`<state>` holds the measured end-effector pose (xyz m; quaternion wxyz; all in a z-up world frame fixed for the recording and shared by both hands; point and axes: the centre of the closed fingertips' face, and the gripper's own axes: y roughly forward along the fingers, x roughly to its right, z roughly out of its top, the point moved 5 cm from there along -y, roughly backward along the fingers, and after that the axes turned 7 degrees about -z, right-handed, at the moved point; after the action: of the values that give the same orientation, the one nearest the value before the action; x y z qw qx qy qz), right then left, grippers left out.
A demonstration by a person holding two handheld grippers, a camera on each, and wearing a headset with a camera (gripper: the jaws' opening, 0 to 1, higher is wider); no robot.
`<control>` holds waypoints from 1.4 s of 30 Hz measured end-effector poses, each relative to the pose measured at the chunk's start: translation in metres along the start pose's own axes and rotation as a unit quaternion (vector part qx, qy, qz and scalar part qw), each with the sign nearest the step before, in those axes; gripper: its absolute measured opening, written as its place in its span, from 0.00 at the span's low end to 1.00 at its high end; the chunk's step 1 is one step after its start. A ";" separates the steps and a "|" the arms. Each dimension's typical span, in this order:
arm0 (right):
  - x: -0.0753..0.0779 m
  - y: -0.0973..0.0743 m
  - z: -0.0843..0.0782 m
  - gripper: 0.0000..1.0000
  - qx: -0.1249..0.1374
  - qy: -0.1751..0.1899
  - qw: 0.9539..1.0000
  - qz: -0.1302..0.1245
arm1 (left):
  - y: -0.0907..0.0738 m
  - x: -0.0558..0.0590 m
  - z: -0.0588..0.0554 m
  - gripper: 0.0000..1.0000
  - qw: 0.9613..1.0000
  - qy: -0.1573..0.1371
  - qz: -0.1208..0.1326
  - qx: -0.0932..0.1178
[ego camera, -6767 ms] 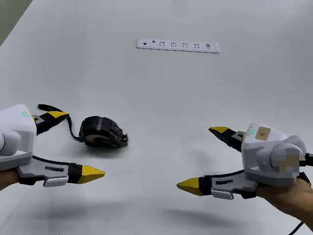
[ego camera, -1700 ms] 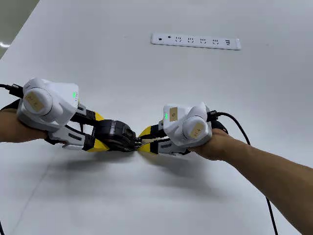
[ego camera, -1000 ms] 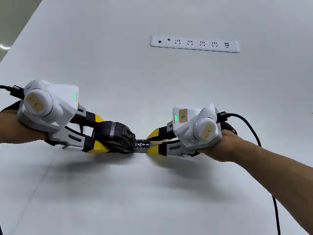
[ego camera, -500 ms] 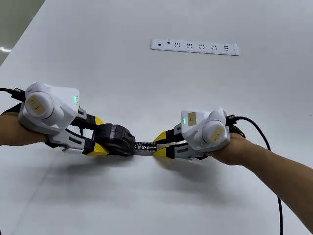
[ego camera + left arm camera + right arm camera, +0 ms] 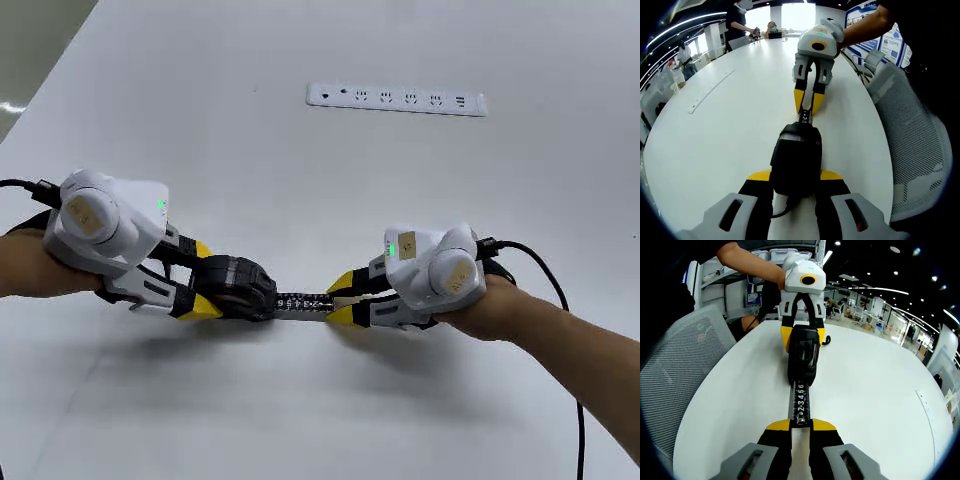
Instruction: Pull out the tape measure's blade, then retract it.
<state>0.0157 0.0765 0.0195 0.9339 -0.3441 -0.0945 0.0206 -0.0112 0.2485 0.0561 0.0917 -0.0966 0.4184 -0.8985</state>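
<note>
The black tape measure case (image 5: 236, 285) rests low over the white table, and my left gripper (image 5: 205, 283) is shut on its sides; its own view shows the case (image 5: 796, 159) between the yellow fingertips. A short length of black blade with white numbers (image 5: 304, 301) runs from the case to my right gripper (image 5: 341, 299), which is shut on the blade's end. In the right gripper view the blade (image 5: 800, 403) reads up to about 6 and leads to the case (image 5: 803, 355). The right gripper (image 5: 807, 101) faces me in the left gripper view.
A white power strip (image 5: 396, 98) lies flat at the far side of the table (image 5: 300, 160). A black cable (image 5: 540, 262) trails from the right gripper over the table. Mesh chairs (image 5: 680, 365) stand along the table's edge, and people sit at its far end (image 5: 772, 29).
My right gripper has drawn away to the right, and more of the numbered blade has come out of the case. The left gripper and case have stayed nearly still.
</note>
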 end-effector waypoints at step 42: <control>0.001 -0.048 -0.037 0.09 -0.023 0.016 1.000 -0.005 | 0.000 0.001 0.001 0.26 1.000 0.003 -0.002 -0.029</control>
<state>0.0225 0.0164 0.0228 0.9271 -0.3658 -0.0816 0.0086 -0.0114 0.2474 0.0566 0.0859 -0.0977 0.4447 -0.8862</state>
